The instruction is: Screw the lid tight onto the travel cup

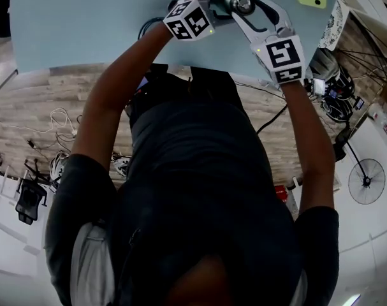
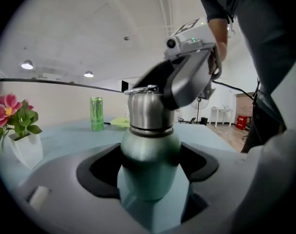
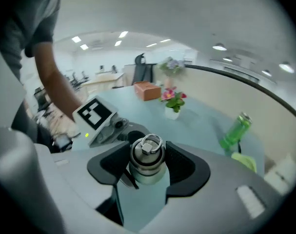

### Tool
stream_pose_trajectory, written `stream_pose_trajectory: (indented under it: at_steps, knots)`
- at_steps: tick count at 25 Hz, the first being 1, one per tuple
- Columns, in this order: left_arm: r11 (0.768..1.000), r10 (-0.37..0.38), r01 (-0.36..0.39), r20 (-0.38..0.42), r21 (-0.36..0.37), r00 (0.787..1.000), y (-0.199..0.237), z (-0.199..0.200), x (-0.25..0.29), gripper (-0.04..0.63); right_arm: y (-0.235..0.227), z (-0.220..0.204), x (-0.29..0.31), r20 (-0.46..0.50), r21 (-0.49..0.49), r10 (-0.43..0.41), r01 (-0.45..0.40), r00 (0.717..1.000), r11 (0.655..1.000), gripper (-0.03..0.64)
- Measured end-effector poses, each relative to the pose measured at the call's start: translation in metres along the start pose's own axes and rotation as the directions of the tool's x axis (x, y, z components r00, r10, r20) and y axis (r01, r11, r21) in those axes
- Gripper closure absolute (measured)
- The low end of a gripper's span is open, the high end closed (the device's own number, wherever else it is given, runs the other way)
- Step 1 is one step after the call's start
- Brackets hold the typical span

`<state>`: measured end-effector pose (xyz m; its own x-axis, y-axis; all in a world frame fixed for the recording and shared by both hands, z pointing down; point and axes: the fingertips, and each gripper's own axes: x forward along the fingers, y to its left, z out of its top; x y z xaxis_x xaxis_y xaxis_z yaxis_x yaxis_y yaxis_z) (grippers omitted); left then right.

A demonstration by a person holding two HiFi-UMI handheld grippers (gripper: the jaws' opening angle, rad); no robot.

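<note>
Left gripper (image 2: 150, 168) clamps cup (image 2: 148, 143), right gripper (image 3: 147, 168) lid (image 3: 147, 152), inside table (image 1: 85, 24) edge

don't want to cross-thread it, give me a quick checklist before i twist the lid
1. Left gripper fingers clamp the cup body on both sides: ok.
2. Right gripper fingers closed on the lid: ok.
3. Lid sits level on the cup neck: ok.
4. Lid fully tight: cannot tell.
5. Cup base resting on the table: cannot tell.
6. Can and vase stand well apart from the cup: ok.
</note>
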<state>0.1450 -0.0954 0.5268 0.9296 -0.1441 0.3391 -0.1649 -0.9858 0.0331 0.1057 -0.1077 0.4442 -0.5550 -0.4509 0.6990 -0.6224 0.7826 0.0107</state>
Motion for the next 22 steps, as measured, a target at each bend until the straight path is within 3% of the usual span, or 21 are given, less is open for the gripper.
stream_pose_trajectory:
  at_steps: [3, 6, 18, 22]
  knots:
    - [1.000, 0.001, -0.001, 0.001, -0.001, 1.000, -0.0003, 0.0008, 0.0001, 0.187, -0.0078, -0.0040, -0.0039, 0.053, 0.247, -0.189, 0.170, 0.981, 0.954, 0.388]
    - [1.000, -0.003, 0.003, 0.003, 0.000, 1.000, 0.0001, 0.0012, 0.0000, 0.187, -0.0099, -0.0050, -0.0053, 0.057, 0.334, -0.291, 0.256, 0.955, 0.907, 0.388]
    - [1.000, -0.006, 0.006, 0.008, -0.002, 1.000, -0.0001, 0.0014, 0.0000, 0.187, -0.0100, -0.0053, -0.0049, 0.047, 0.334, -0.291, 0.260, 0.955, 0.906, 0.388]
    - [1.000, -0.006, 0.006, 0.010, 0.000, 1.000, -0.0002, 0.0012, 0.0002, 0.187, -0.0082, -0.0068, -0.0037, 0.021, 0.300, -0.232, 0.216, 0.972, 0.929, 0.387]
